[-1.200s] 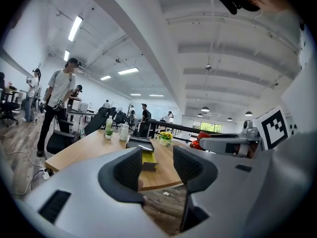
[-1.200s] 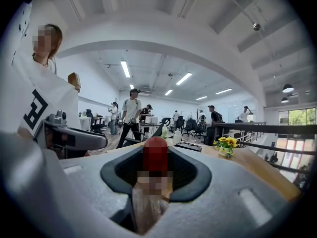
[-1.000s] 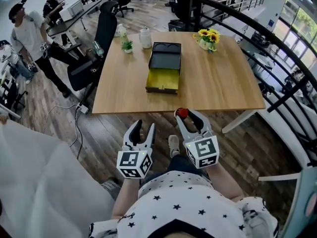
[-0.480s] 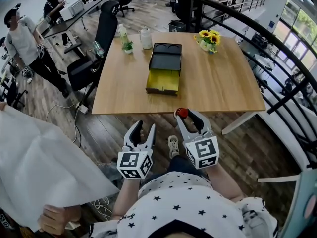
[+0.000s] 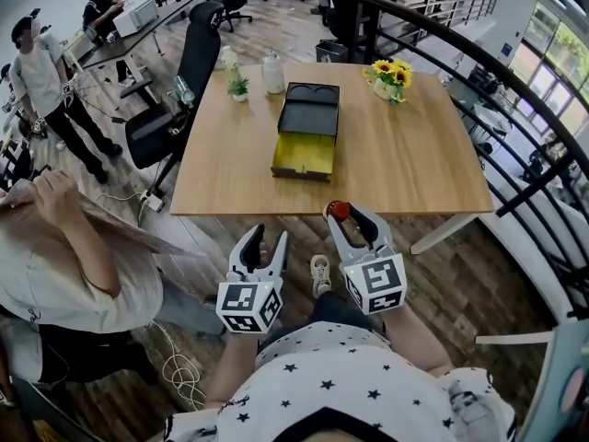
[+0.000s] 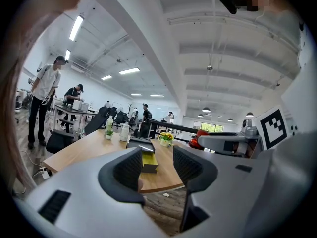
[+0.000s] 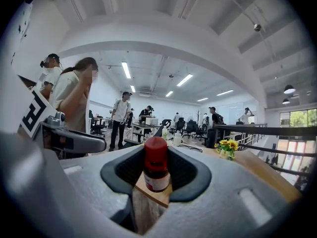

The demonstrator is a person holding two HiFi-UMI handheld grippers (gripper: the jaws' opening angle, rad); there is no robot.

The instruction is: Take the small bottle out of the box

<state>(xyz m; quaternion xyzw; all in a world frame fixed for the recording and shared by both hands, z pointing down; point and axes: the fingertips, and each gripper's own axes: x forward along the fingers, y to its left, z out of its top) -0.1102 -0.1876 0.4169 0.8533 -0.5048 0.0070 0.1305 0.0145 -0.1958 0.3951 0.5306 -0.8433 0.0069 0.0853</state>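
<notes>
In the head view both grippers hang close to the person's body, on the near side of the table (image 5: 414, 155) and clear of its edge. The right gripper (image 5: 348, 212) carries the bottle (image 5: 339, 210), of which only the red cap shows between the jaws. The box (image 5: 306, 127) lies well beyond at mid-table, open, its black lid folded to the far side. By this the bottle is out of the box, in the right jaws rather than ahead of them. The left gripper (image 5: 267, 239) has its jaws apart. Whether anything remains in the box is too small to tell. In the left gripper view the parted jaws hold nothing and frame only the far box (image 6: 146, 157). In the right gripper view the jaws are clamped on the bottle (image 7: 156, 165), which stands upright with its long axis vertical, pads on its sides below the cap. Its label is too blurred to read, and the jaws mostly hide the box.
</notes>
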